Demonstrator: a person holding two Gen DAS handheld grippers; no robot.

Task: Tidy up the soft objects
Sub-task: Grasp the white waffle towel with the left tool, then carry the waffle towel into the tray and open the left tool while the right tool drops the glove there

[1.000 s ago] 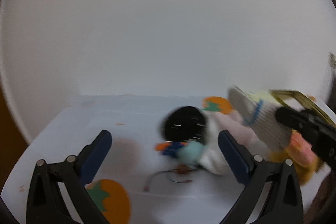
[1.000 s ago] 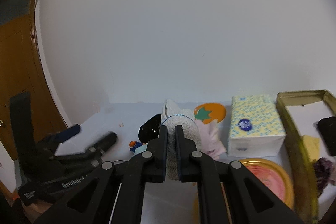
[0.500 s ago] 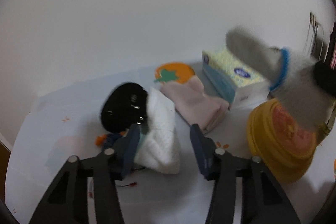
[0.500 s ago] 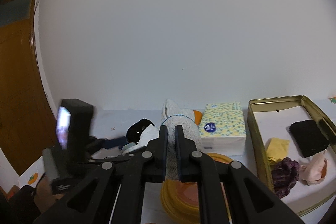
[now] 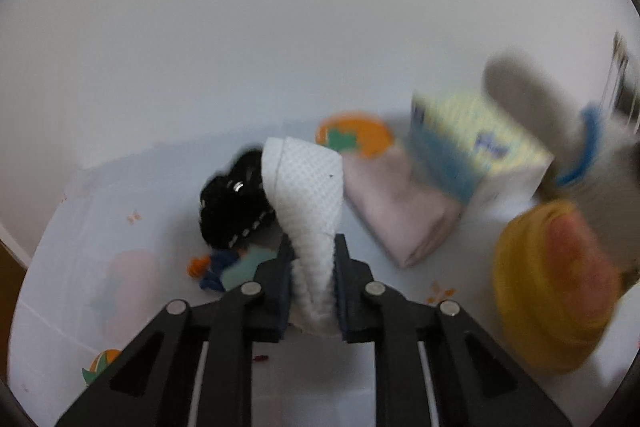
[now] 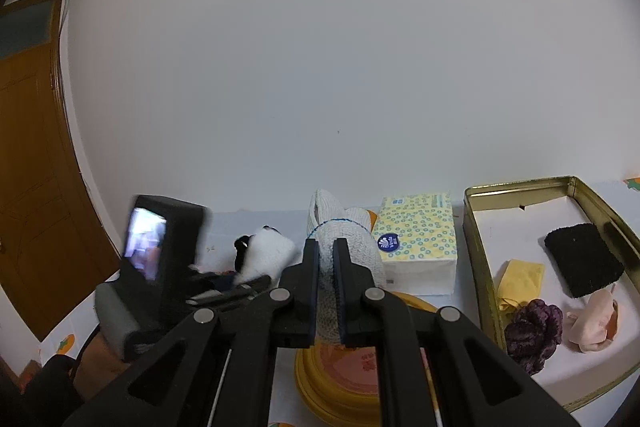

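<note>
Both views are fisheye cams riding on the handheld grippers, looking forward along the fingers, so the black jaws fill the bottom middle of each frame.

The left wrist view sits close and tilts down at the table [image 5: 80, 227], blurry toward the right edge. The right wrist view looks more level, so the white wall fills its upper half, with a wooden door [image 6: 28, 155] at far left.

Shared stuff: the tissue box [image 5: 476, 151] [image 6: 418, 239] and yellow lid [image 5: 548, 287] [image 6: 340, 395] show up in both. The right view also catches the left rig's camera block [image 6: 160, 255] at lower left.
</note>
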